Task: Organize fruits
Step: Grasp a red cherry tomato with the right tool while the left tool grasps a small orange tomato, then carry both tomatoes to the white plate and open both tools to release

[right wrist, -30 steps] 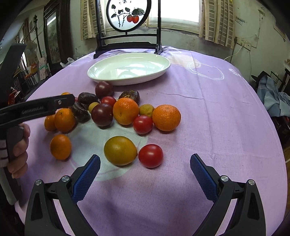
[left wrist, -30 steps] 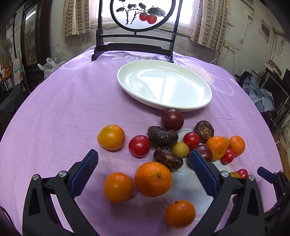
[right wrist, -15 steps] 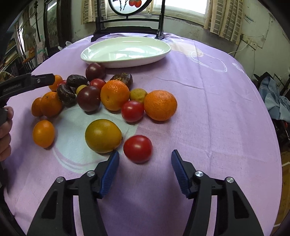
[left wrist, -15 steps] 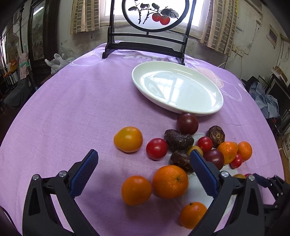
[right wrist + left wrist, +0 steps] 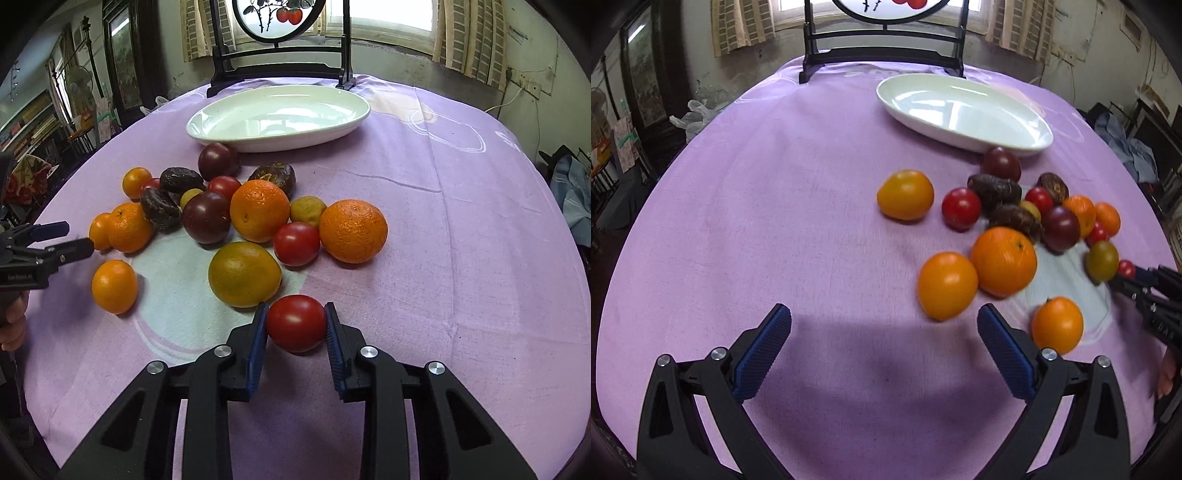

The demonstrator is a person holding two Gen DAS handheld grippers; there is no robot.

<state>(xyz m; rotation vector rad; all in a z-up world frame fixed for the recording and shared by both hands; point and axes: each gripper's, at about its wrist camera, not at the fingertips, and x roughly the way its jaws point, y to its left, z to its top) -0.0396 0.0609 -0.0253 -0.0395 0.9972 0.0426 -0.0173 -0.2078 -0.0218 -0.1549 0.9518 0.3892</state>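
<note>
The right gripper (image 5: 296, 324) had its jaws clamped on a red tomato (image 5: 296, 323), one blue pad pressed to each flank, the fruit low over the purple surface (image 5: 461, 236) or just resting on it; which, I could not tell. Just beside it lay a greenish-yellow fruit (image 5: 244, 274), almost touching the left pad. The left gripper (image 5: 884, 347) had its jaws wide apart and nothing between them, poised over bare cloth, with the nearest orange (image 5: 947, 285) ahead and to the right.

The white oval dish (image 5: 280, 114) sat at the far side of the surface with nothing in it, so by the look of it the sorting had barely begun. The rest of the fruit, oranges, dark plums and more tomatoes, was heaped between the dish and the grippers.

The step in hand looked like the first pick: tomato gripped, ready for the lift. The next move likely called for a straight rise, clear of the greenish neighbour, then a carry over the heap to the dish and a gentle release, since a tomato bruises and rolls easily.
</note>
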